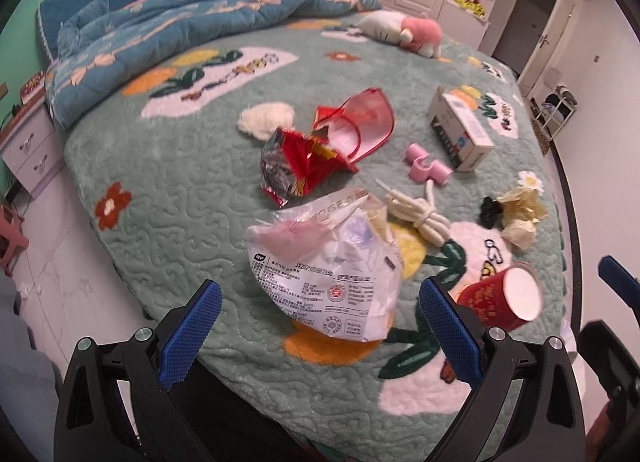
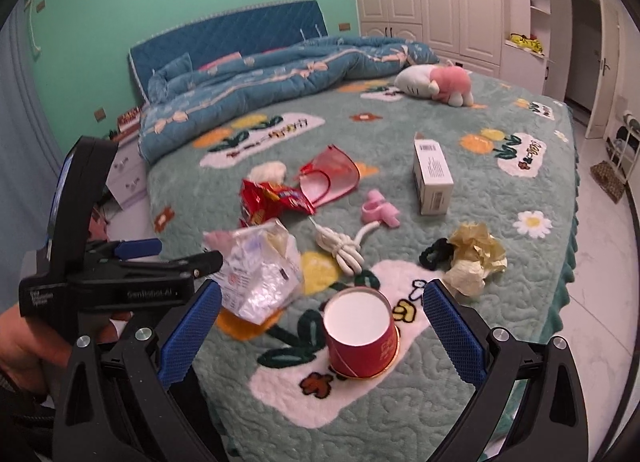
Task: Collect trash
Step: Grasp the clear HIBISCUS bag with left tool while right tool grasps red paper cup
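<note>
Print on the crumpled plastic bag (image 1: 324, 270) is too blurred to read

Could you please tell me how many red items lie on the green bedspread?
3: a red paper cup near the bed's front edge, a crumpled red snack wrapper mid-bed, and a translucent red plastic bag just behind it. Others may be hidden.

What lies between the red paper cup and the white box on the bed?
In the right wrist view, a coiled white cord and a pink clip lie between the red paper cup and white box.

Red cup (image 2: 361, 336) btwn hand-held gripper (image 2: 320, 326) fingers, prob. untouched
</note>
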Demonstrator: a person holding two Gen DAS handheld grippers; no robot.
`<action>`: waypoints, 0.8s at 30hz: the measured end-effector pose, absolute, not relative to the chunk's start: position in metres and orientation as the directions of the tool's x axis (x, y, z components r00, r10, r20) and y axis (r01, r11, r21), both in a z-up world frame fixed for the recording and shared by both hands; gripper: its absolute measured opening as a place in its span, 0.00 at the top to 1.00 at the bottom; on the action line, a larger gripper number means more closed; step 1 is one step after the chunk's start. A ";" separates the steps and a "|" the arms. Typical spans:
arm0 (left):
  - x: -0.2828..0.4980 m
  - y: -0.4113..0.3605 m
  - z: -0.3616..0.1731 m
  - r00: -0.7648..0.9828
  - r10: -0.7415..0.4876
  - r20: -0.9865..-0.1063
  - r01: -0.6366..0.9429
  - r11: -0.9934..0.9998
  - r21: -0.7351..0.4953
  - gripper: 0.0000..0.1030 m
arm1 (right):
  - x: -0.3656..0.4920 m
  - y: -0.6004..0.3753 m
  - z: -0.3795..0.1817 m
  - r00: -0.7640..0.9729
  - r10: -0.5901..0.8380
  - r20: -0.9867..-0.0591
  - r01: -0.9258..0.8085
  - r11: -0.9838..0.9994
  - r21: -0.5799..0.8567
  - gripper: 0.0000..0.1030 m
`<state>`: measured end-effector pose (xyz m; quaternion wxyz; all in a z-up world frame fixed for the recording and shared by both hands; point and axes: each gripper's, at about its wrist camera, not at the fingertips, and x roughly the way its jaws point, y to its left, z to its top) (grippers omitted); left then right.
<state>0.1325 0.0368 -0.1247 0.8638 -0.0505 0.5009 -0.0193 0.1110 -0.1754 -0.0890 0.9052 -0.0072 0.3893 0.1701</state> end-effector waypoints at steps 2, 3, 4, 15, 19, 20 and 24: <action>0.139 0.039 -0.134 0.469 -0.085 -0.879 -0.035 0.993 -0.115 0.05 | 0.116 -0.175 -0.096 0.622 0.297 -0.725 -0.312 0.943 0.119 0.04; 0.142 0.041 -0.139 0.452 -0.090 -0.887 -0.044 0.991 -0.123 0.05 | 0.117 -0.176 -0.098 0.617 0.297 -0.729 -0.310 0.943 0.121 0.04; 0.146 0.042 -0.144 0.439 -0.092 -0.894 -0.054 0.990 -0.128 0.05 | 0.119 -0.176 -0.102 0.611 0.295 -0.735 -0.306 0.944 0.124 0.04; 0.178 0.049 -0.185 0.330 -0.145 -0.933 -0.118 0.974 -0.193 0.05 | 0.140 -0.175 -0.127 0.538 0.300 -0.788 -0.313 0.939 0.144 0.04; 0.185 0.048 -0.194 0.307 -0.156 -0.939 -0.119 0.972 -0.201 0.05 | 0.145 -0.177 -0.133 0.524 0.301 -0.797 -0.307 0.939 0.153 0.04; 0.186 0.048 -0.196 0.305 -0.160 -0.939 -0.118 0.972 -0.204 0.05 | 0.146 -0.178 -0.135 0.520 0.303 -0.799 -0.305 0.939 0.157 0.04; 0.187 0.046 -0.197 0.308 -0.179 -0.935 -0.096 0.971 -0.218 0.10 | 0.149 -0.179 -0.139 0.510 0.309 -0.803 -0.303 0.938 0.169 0.04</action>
